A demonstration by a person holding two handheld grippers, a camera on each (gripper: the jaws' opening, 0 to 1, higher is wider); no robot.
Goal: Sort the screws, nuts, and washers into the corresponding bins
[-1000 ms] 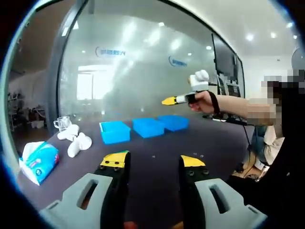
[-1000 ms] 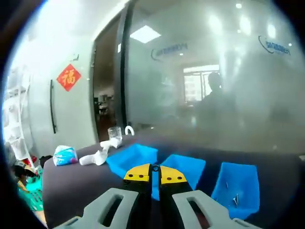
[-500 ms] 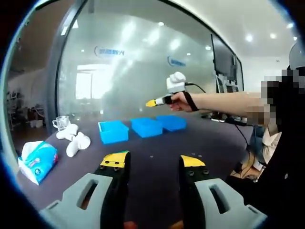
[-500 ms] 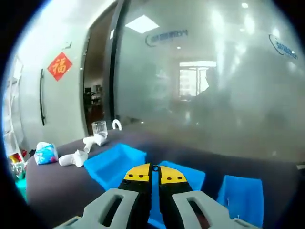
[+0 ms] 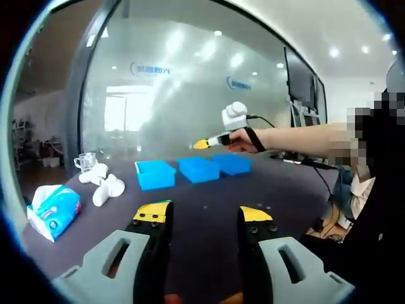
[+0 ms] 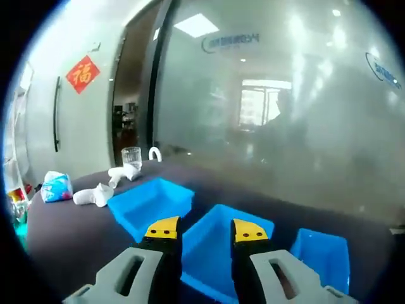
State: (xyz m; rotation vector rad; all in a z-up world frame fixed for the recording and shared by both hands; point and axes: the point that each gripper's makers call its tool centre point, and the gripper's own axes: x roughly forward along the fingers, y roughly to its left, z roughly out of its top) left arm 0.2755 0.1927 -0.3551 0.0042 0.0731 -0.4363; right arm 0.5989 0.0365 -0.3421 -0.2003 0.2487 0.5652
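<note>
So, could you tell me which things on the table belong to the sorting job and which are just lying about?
Job: three blue plastic bins; small loose hardware bits.
Lying about: blue tissue pack; white plastic pieces; clear glass cup.

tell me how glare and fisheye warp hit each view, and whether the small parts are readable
Left gripper view: ceiling lights glare on the frosted glass wall, straight frames bow, loose hardware on the table shows as specks. Right gripper view: similar hazy reflections, the three blue bins are sharp enough, their contents too small to tell.
</note>
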